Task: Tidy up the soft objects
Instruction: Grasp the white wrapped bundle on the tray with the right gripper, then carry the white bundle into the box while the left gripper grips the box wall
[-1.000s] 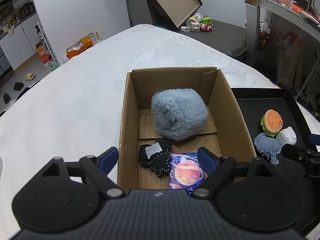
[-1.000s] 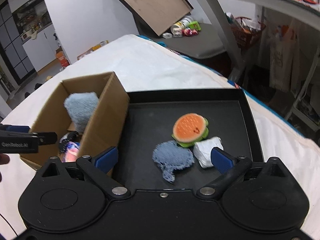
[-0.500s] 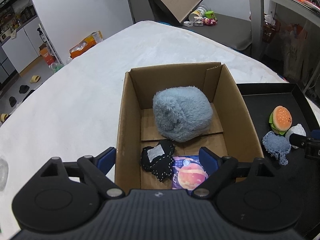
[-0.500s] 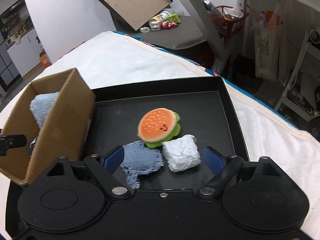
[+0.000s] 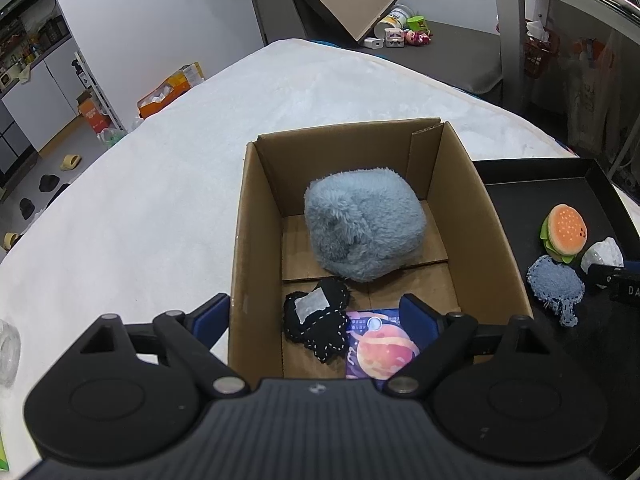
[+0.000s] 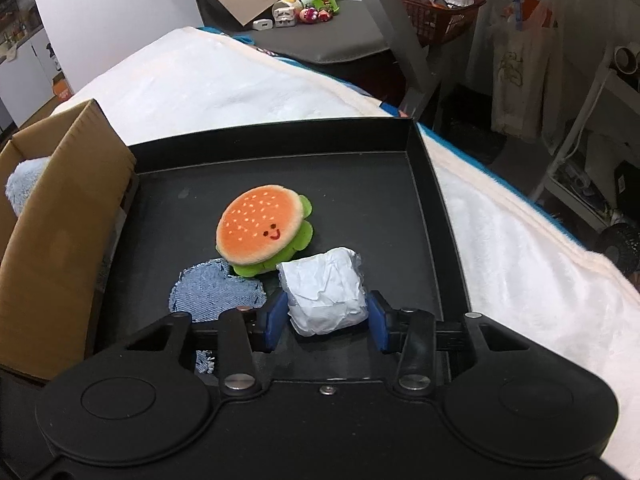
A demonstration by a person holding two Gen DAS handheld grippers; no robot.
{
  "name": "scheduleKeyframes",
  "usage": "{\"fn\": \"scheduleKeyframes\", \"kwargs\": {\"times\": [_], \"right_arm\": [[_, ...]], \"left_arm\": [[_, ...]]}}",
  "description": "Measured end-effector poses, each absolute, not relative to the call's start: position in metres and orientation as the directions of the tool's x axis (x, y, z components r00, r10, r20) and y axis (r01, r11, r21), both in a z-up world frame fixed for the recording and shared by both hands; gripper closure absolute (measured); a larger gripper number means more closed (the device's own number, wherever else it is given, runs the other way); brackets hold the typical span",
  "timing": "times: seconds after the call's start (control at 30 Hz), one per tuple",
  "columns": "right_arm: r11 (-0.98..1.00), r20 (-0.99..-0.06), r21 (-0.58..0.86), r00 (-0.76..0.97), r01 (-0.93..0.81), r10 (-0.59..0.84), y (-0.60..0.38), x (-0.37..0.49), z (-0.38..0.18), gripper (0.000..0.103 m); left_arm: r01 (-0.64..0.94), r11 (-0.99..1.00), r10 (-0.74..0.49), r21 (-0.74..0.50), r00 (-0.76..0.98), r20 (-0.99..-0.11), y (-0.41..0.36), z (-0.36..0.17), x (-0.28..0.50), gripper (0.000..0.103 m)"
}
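A cardboard box (image 5: 256, 248) holds a fluffy grey-blue plush (image 5: 362, 224), a black stitched cushion (image 5: 316, 322) and a planet-print packet (image 5: 382, 350). My left gripper (image 5: 316, 320) is open and empty above the box's near end. On the black tray (image 6: 400, 216) lie a burger plush (image 6: 260, 230), a denim patch (image 6: 214, 292) and a white wrapped bundle (image 6: 326, 290). My right gripper (image 6: 326, 322) is shut on the white bundle, its blue pads (image 6: 274, 322) touching both sides. The box (image 6: 60, 232) stands left of the tray.
The box and tray sit on a white fluffy cover (image 5: 160, 184). A metal table leg (image 6: 404, 40), a red basket (image 6: 440, 8) and hanging bags (image 6: 520, 72) stand beyond the far right. Small items lie on the floor (image 5: 400, 32) behind.
My right gripper moved forward and right over the tray and its fingers closed onto the white bundle. My left gripper drew back slightly, still open above the box.
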State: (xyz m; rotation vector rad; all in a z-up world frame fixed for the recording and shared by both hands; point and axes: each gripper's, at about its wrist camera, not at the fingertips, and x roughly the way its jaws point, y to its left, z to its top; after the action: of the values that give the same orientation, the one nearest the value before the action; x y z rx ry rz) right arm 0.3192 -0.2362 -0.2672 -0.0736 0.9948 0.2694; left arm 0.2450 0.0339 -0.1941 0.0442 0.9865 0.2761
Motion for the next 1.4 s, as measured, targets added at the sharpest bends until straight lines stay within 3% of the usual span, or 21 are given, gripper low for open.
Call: {"fn": "scheduleKeyframes", "kwargs": {"times": [1.13,1.4], "right_arm": [[0.924,-0.723,0.034,0.629,-0.381,0.287,-0.188,0.293,-0.179,0.061],[0.898,-0.702,0.039,0.627,-0.439,0.337,-0.157,0.285,-0.161,0.061]], "left_arm": [[-0.235,0.972,0.165,0.027,0.59,-0.791,0.063,-0.178,0.216,0.014],[-0.237,0.971,0.128,-0.029,0.617,-0.776,0.076,-0.177,0.207,0.022]]}}
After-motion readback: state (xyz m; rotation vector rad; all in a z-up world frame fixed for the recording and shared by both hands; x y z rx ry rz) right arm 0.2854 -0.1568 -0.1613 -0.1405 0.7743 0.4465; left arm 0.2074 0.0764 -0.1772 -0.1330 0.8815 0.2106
